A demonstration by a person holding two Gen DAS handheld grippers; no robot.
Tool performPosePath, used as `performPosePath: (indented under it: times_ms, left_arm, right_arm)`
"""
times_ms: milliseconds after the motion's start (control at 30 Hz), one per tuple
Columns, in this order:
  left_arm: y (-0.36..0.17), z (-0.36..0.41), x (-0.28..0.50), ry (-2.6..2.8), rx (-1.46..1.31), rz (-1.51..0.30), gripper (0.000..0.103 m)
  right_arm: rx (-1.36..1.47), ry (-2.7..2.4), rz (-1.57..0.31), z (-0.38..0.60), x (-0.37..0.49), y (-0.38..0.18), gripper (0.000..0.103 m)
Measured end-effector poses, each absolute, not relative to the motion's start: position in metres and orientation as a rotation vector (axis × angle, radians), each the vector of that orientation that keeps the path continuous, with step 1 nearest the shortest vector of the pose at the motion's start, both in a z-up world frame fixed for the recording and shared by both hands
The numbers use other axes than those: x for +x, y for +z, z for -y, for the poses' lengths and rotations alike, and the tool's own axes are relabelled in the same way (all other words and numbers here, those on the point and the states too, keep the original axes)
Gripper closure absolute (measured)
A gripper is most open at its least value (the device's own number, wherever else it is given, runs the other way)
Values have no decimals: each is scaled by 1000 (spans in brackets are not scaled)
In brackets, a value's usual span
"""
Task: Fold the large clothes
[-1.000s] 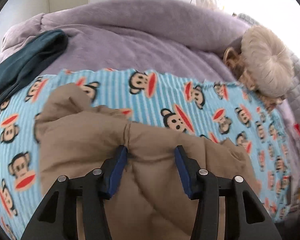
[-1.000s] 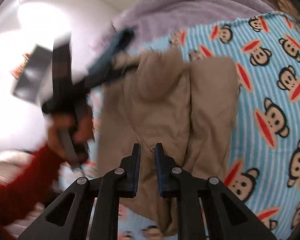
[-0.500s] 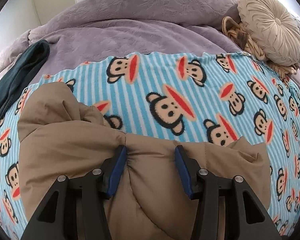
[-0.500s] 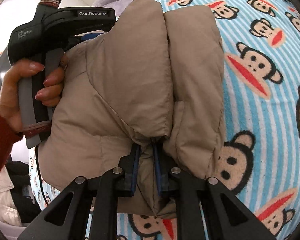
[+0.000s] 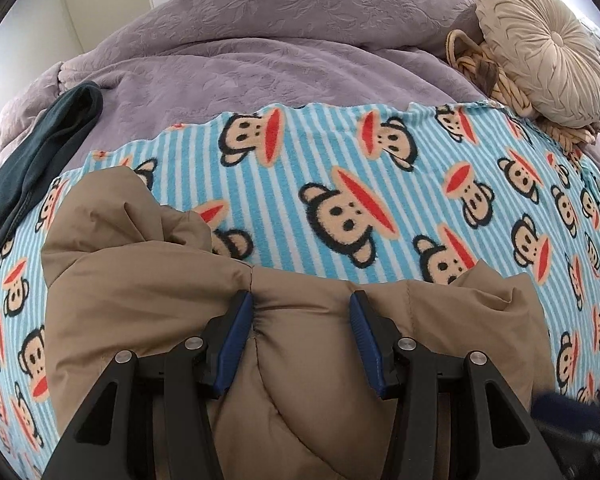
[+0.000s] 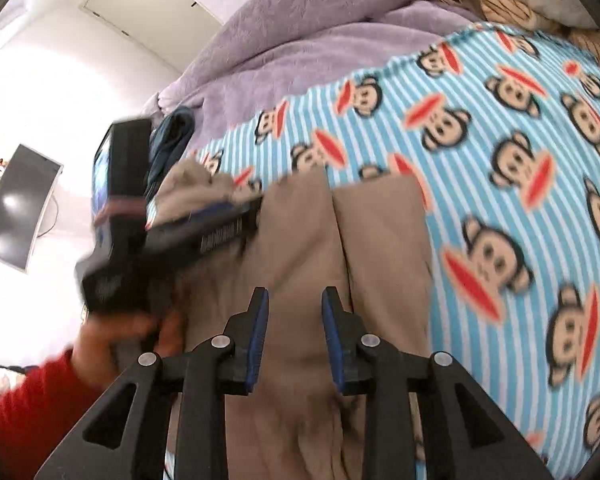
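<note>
My left claw points steeply down at the tan padded jacket, which lies folded on the monkey-print blanket spread over the bed. The blue pads stand partly apart with a bunched ridge of the jacket's folded edge between them; the left pad touches the cloth at a puckered seam, the right pad sits against it too, so I read this as clamped on the jacket. Seen from the right wrist, the jacket lies in two long folded panels side by side, a crease running between them, far end toward the purple quilt. My right claw hovers above the near end of the jacket; its jaws have just been opening, and the pads now stand apart with the cloth under the gap but not pinched. The left claw shows blurred at the jacket's left edge, my hand in a red sleeve on its handle. A dark teal garment lies at the blanket's left edge, on the quilt. A round cream cushion and a woven basket sit at the far right, touching each other.
</note>
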State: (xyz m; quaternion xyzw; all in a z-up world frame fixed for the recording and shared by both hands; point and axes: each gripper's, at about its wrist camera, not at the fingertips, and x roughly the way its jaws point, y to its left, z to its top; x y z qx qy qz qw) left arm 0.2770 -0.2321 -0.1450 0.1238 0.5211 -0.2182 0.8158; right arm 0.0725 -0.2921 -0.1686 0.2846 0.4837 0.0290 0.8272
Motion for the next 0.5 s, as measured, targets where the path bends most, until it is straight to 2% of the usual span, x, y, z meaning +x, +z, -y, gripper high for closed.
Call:
performPosePath:
  times_ms: [200,500]
  left_arm:
    - [-133,224,274,-464,254,-1114,52]
    - [-80,163,213,-470,192,-1021,52]
  right_arm:
    - [592,-29,-1171,289,112,-213,75]
    - [551,-15,-1186,287,113,-231,76]
